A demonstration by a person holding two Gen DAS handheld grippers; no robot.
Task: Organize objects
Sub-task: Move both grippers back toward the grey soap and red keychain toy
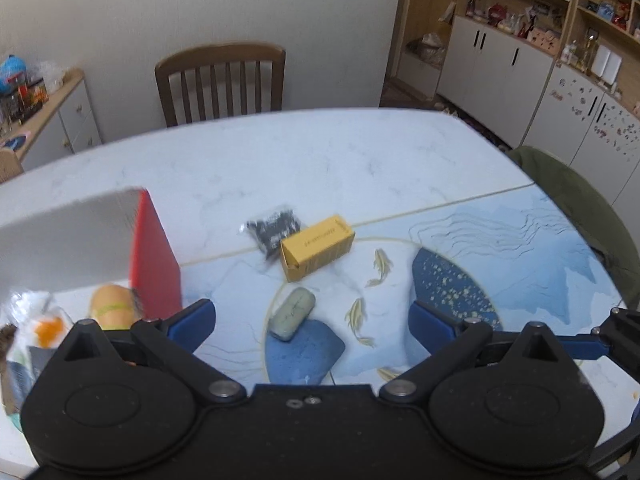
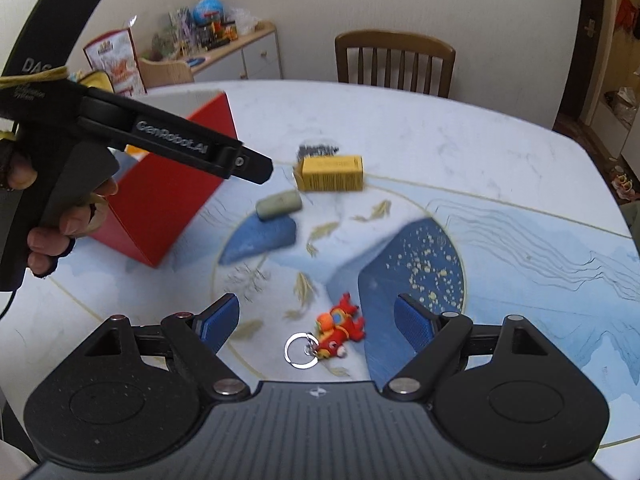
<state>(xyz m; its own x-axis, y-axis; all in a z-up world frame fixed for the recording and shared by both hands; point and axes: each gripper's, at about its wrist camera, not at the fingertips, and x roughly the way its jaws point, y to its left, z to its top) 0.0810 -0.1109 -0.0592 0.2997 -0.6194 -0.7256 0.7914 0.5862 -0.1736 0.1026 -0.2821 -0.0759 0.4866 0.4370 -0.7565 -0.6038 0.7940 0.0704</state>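
L hand-held gripper (image 1: 312, 318): apart, empty, grey case (image 1: 291, 313) frame centre. R hand-held gripper (image 2: 316, 322): apart, over red toy keychain (image 2: 338, 330), lower centre.

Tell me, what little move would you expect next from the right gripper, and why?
Probably a short drop straight down. The right gripper is open, its fingers either side of the red toy keychain lying loose on the table, so lowering and closing would pick it up. The red box stands open nearby, a likely place to put it.
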